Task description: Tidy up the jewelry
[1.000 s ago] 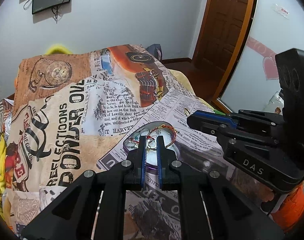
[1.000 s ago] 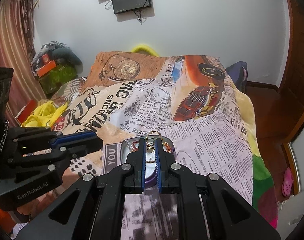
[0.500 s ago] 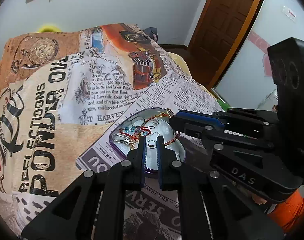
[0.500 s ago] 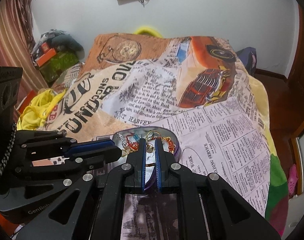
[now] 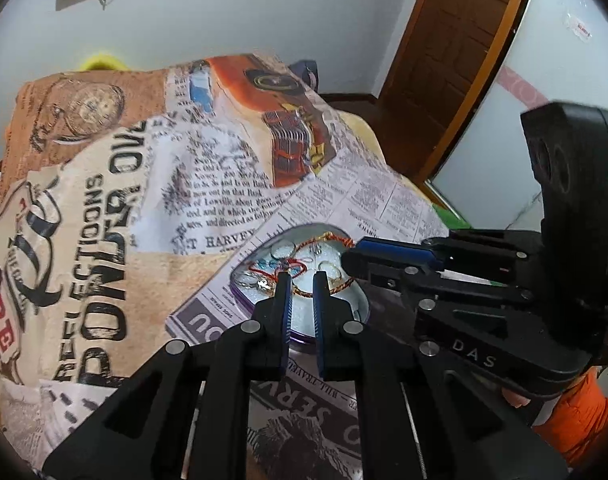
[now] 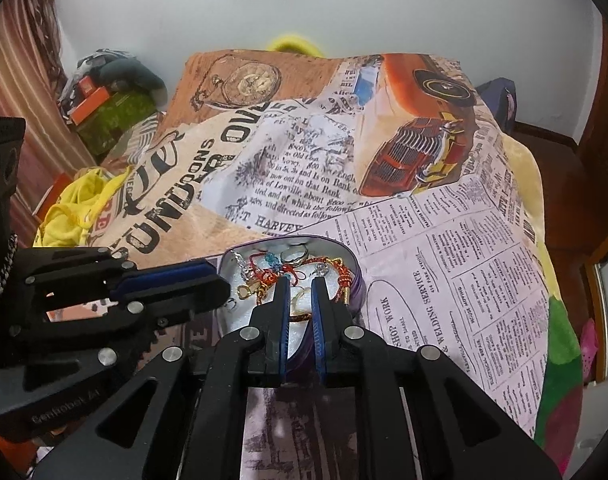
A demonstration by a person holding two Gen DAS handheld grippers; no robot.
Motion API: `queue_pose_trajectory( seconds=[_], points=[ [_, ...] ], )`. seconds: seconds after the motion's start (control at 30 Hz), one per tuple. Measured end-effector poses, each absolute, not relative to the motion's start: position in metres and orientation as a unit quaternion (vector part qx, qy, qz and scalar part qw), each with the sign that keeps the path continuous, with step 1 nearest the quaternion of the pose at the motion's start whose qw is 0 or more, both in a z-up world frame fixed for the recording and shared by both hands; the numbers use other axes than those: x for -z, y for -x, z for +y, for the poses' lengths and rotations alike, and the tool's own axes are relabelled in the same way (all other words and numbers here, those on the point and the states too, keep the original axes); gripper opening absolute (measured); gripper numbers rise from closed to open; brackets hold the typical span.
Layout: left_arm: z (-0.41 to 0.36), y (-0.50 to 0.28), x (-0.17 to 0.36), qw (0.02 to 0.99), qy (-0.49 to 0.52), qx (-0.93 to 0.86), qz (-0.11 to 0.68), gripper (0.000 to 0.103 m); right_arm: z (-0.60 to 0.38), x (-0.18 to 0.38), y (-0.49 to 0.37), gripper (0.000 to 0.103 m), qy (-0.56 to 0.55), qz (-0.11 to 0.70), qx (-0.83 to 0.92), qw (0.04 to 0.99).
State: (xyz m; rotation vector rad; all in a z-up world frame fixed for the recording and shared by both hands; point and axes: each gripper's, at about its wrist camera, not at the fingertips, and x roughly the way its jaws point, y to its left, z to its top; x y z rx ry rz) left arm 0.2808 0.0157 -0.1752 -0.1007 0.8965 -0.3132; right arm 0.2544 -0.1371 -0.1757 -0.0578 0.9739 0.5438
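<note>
A purple oval tin [image 6: 354, 288] lies open on the bed, holding rings, a red-orange beaded bracelet [image 6: 336, 270] and small trinkets. It also shows in the left wrist view [image 5: 239, 298]. My left gripper [image 5: 299, 278] hovers over the tin's near side with jaws a small gap apart; nothing shows between them. My right gripper [image 6: 299, 284] hovers over the tin with jaws narrowly apart, and a gold ring [image 6: 299, 294] shows in the gap; I cannot tell if it is gripped. Each gripper shows from the side in the other's view.
The bed is covered by a newspaper-and-vintage-car print blanket [image 6: 424, 240]. Yellow cloth [image 6: 75, 208] and boxes [image 6: 103, 116] lie at the left. A wooden door [image 5: 456, 60] stands at the right. The bed edge drops off on the right [image 6: 560, 320].
Both grippers have moved closer over the tin, which now shows larger. The right gripper's tips now reach over the jewelry. Jaw gaps look unchanged.
</note>
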Motion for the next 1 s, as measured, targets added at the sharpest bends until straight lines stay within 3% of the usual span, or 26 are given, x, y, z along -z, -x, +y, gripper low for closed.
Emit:
queue_pose_trajectory(
  seconds=[0.23,0.57,0.83,1.0],
  points=[
    [0.023,-0.25,0.125,0.915,0.042,0.126,0.381,0.008,-0.144,0.133,-0.234,0.01,0.025,0.423,-0.247,0.871],
    [0.021,-0.158,0.022,0.966,0.026,0.077,0.244,0.014,-0.162,0.023,-0.151,0.01,0.022,0.277,-0.218,0.936],
    [0.016,-0.064,-0.035,0.992,0.019,0.038,0.118,0.043,-0.17,-0.037,-0.064,0.01,0.015,0.148,-0.184,0.972],
    [0.015,-0.025,-0.042,0.997,0.018,0.015,0.074,0.079,-0.17,-0.048,-0.033,0.01,0.009,0.109,-0.163,0.98]
  ],
)
